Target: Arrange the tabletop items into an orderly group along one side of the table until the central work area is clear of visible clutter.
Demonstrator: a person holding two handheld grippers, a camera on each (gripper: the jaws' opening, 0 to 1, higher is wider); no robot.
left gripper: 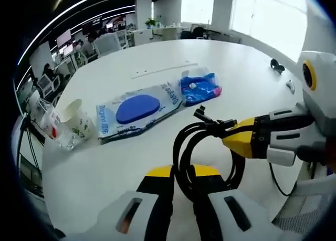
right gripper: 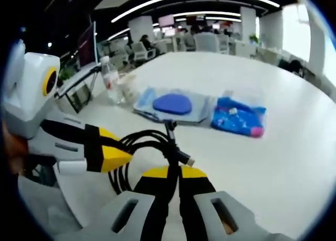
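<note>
Both claws grip one coiled black cable (left gripper: 207, 146) over the near edge of the white tabletop (left gripper: 157, 57). The left claw (left gripper: 181, 184) pinches the coil's loops; the right claw (right gripper: 173, 174) is closed on the bundle near its plug. Beyond lie a clear pouch (left gripper: 137, 111) with a blue pad, a blue packet (left gripper: 199, 88) just beside it, and a paper cup (left gripper: 76, 120) near the edge.
</note>
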